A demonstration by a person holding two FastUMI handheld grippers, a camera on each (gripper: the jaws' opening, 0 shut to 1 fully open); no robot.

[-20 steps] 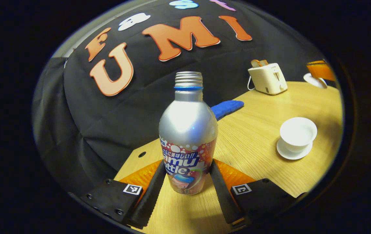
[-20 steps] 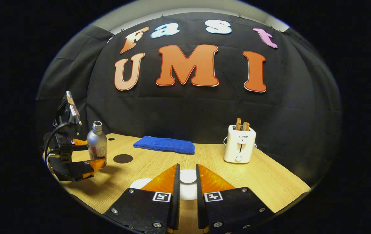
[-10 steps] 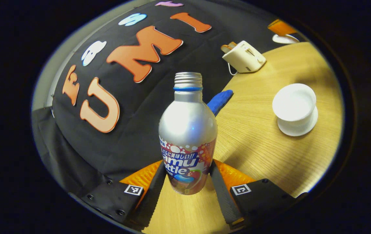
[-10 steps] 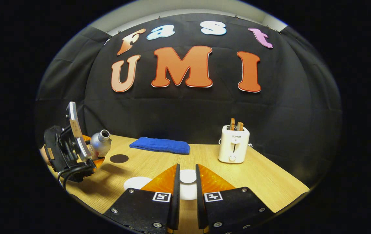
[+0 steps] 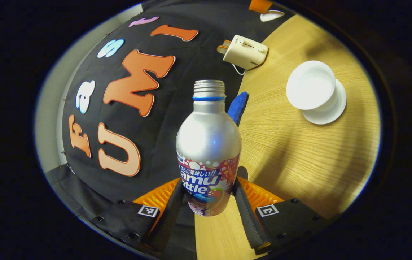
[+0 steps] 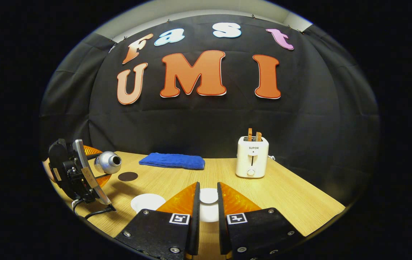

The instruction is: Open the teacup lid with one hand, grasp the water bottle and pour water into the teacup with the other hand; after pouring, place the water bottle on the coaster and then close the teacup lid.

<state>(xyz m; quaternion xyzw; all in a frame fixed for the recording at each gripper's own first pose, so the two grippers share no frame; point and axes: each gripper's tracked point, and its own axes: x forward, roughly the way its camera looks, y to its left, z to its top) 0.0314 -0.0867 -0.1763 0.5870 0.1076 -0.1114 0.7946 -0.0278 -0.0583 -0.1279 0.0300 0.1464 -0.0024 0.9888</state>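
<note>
A: Panel one, left gripper view. What do I hold?

B: My left gripper point(image 5: 207, 196) has both fingers pressed on the labelled lower body of the water bottle point(image 5: 208, 144), which is silver, uncapped, and clear of the table point(image 5: 299, 155). In the right gripper view the bottle point(image 6: 108, 162) lies nearly level in the left gripper point(image 6: 94, 169), mouth toward the middle of the table.

A: And the teacup?

B: In the left gripper view the white teacup point(image 5: 311, 90) stands open on its saucer point(image 5: 330, 112), ahead and to the right of the bottle's mouth, apart from it. In the right gripper view its rim point(image 6: 148, 202) shows beside my left finger.

A: Panel two, right gripper view. The lid?

B: My right gripper point(image 6: 206, 213) pinches the white teacup lid point(image 6: 209, 204) between its two fingers, held up over the table point(image 6: 292, 195).

A: The coaster?

B: The dark round coaster point(image 6: 127, 176) lies on the table just below the bottle's mouth.

A: Background objects?

B: A blue cloth point(image 6: 172, 161) by the wall, and a white toaster point(image 6: 251, 157) with two slices standing in it; both recur in the left gripper view, cloth point(image 5: 237, 106) and toaster point(image 5: 244, 52).
</note>
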